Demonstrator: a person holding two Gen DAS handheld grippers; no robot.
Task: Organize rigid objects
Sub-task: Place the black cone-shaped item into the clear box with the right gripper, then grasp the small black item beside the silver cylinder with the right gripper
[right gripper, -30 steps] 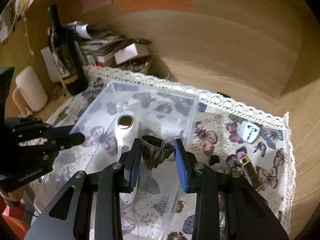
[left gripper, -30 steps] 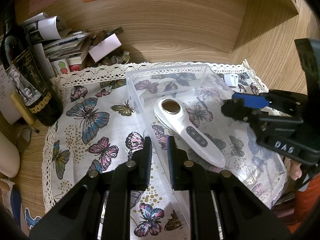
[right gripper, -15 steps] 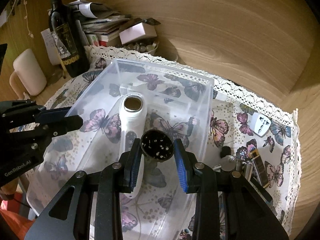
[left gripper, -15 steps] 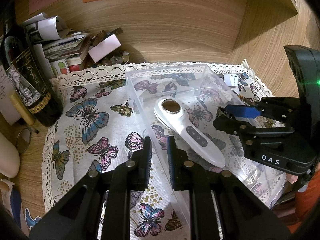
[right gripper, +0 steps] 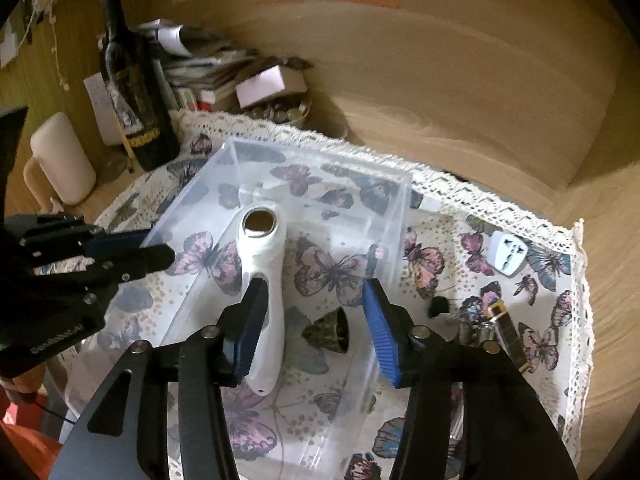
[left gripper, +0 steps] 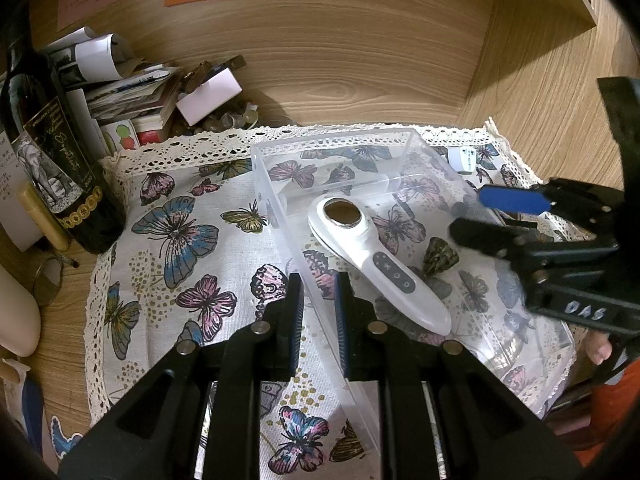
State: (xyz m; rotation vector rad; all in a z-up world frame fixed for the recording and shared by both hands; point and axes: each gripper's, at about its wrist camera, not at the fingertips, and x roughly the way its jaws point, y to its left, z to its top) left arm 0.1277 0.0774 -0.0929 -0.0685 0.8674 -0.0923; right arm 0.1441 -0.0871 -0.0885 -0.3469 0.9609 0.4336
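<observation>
A clear plastic box [left gripper: 332, 136] [right gripper: 320, 152] stands on the butterfly cloth. Inside it lies a white handheld device [left gripper: 376, 264] [right gripper: 268, 272]. Beside that, on the box floor, a small dark ridged cone [left gripper: 440, 256] [right gripper: 330, 332] lies on its side. My left gripper [left gripper: 318, 312] is shut on the box's near left wall. My right gripper [right gripper: 313, 284] [left gripper: 466, 212] hangs over the box with its jaws opening; the cone lies below and between them, free of the pads.
A dark wine bottle [left gripper: 52, 152] and a heap of papers and small boxes [left gripper: 152, 84] stand at the back left. A white plug adapter [right gripper: 510, 252] and small metal items [right gripper: 504, 328] lie on the cloth right of the box. Wooden walls close the back and right.
The right gripper carried the dark cone over the box, then spread its jaws; the cone dropped onto the box floor beside the white device. The left gripper kept its hold.
</observation>
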